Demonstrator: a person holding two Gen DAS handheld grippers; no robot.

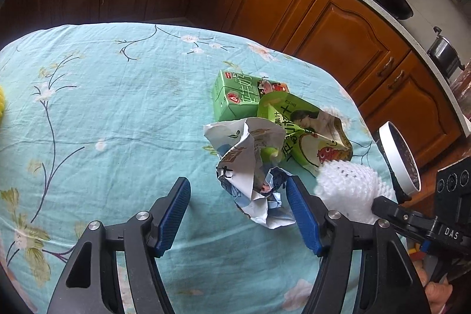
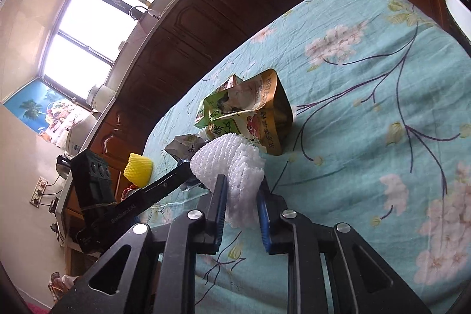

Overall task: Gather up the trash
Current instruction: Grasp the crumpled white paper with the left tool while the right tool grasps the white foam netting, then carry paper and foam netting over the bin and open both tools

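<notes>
Low centre frame: right gripper (image 2: 242, 203) clamped on white foam net (image 2: 232, 164); left gripper (image 1: 237, 214) agape, seemingly brushing crumpled paper (image 1: 250, 164).

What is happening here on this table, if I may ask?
A person is clearing trash from a table covered with a teal floral cloth, using a handheld gripper in each hand. The right gripper is shut on a white foam fruit net. The left gripper is open beside a crumpled white wrapper, not yet gripping it. A green drink carton and a green snack pouch still lie behind the wrapper.
</notes>
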